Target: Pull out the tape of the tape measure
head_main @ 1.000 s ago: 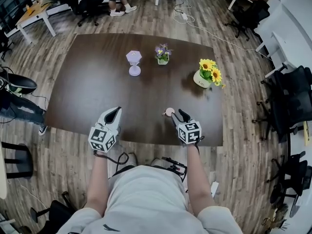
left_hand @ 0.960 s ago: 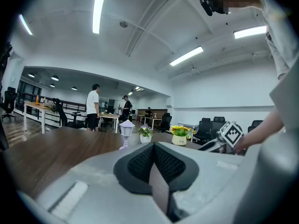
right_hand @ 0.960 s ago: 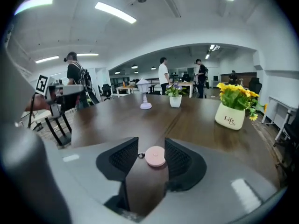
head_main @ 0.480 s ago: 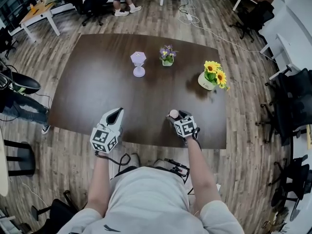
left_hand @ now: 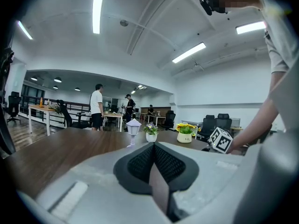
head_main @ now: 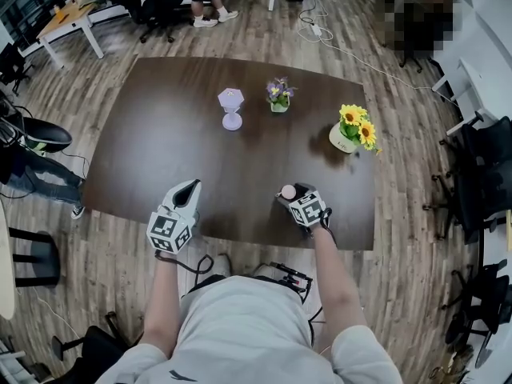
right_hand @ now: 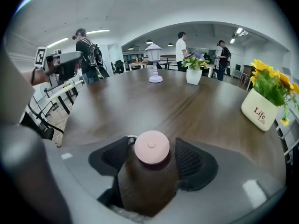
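The tape measure (head_main: 288, 191) is a small round pink disc lying flat on the dark wooden table (head_main: 160, 134) near its front edge. My right gripper (head_main: 293, 195) points steeply down over it. Its jaws have just been opening and now stand wide, with the tape measure (right_hand: 152, 147) between the black pads (right_hand: 192, 158), which do not press on it. A short metal tab shows at the disc's upper left. My left gripper (head_main: 187, 188) hovers at the front edge further left. In the left gripper view it (left_hand: 153, 155) is shut on nothing.
A lilac lantern (head_main: 231, 106), a small pot of purple flowers (head_main: 278, 94) and a white pot of sunflowers (head_main: 352, 133) stand at the table's far side. Office chairs, desks and standing people surround the table. A cable trails on the floor.
The right gripper has tipped down and sunk toward the table, and its jaws have spread around the pink tape measure. The left gripper has stayed where it was, shut.
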`<state>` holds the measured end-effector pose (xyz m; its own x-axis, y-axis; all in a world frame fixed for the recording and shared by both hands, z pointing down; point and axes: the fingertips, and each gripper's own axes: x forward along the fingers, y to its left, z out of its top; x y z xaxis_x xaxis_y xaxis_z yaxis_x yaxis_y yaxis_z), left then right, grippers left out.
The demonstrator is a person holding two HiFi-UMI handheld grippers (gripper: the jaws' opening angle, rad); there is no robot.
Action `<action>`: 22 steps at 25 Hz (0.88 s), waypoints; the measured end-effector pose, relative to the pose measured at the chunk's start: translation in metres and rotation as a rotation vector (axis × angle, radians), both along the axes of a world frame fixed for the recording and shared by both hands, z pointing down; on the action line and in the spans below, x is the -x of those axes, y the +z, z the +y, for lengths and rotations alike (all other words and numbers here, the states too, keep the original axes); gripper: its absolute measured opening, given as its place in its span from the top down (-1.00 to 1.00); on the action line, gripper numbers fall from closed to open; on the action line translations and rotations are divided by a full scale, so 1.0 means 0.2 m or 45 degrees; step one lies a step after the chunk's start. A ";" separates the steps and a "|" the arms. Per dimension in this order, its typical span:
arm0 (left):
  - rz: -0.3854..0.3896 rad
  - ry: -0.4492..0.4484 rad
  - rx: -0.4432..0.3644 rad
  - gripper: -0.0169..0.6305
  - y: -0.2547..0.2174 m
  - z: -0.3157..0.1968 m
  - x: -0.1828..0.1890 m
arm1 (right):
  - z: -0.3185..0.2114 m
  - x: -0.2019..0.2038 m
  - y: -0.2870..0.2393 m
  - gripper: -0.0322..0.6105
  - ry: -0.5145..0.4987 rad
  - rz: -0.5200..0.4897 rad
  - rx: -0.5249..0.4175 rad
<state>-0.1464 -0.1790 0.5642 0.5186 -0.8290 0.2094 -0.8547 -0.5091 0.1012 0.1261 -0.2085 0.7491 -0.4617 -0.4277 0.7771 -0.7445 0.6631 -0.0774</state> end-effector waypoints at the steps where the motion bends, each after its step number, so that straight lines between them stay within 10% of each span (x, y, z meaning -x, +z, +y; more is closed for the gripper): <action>1: -0.003 -0.002 0.000 0.93 0.00 0.00 0.00 | 0.00 0.01 0.00 -0.05 -0.019 -0.004 0.001; 12: -0.015 -0.026 0.005 0.93 0.00 -0.01 0.00 | -0.03 -0.01 -0.01 0.23 -0.016 -0.038 -0.020; 22: 0.075 0.024 -0.007 0.93 -0.06 0.02 -0.13 | 0.00 0.19 -0.50 0.23 0.114 -0.448 -0.166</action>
<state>-0.1198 -0.1742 0.5526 0.5455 -0.8200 0.1732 -0.8376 -0.5258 0.1483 0.0872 -0.2085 0.6498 -0.6470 -0.5632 0.5140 -0.7427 0.6179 -0.2580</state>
